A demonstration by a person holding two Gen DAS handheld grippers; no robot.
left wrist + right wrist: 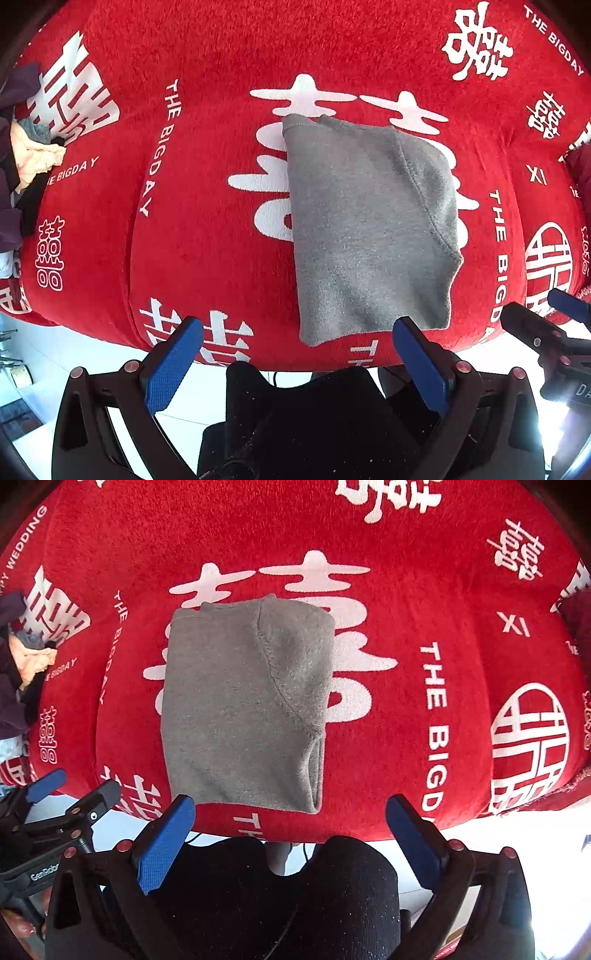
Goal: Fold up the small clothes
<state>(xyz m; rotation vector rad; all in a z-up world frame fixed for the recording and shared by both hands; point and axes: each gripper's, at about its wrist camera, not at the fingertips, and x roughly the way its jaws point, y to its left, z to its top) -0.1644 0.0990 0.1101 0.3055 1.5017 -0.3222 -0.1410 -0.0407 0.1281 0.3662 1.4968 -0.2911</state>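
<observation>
A folded grey garment (369, 229) of soft, fuzzy fleece lies flat on the surface, which is draped in a plush red cloth (207, 229), roughly in the cloth's middle and over a large white printed character. The garment is a tidy upright rectangle with a stitched curved seam running down its right half and a ribbed edge along the top. The cloth has a short, velvety pile and carries white Chinese characters, round emblems and the words "THE BIGDAY" and "XI"; the right wrist view also shows "WEDDING" at the far left edge. Both claws hang above the near edge of the cloth, each with its blue, finely textured pads spread wide apart and nothing between them: the left claw (297, 354) frames the garment's lower left corner, and the right claw (290, 830) sits just below its bottom edge. Only the left wrist view shows the garment shifted right of centre, with the other claw at the right border; the right wrist view shows its neighbour at the left, marked "GenRobot". A heap of loose clothes (33, 155), cream, blue and purple, lies at the cloth's left edge. Dark-trousered knees (280, 893) show below.
</observation>
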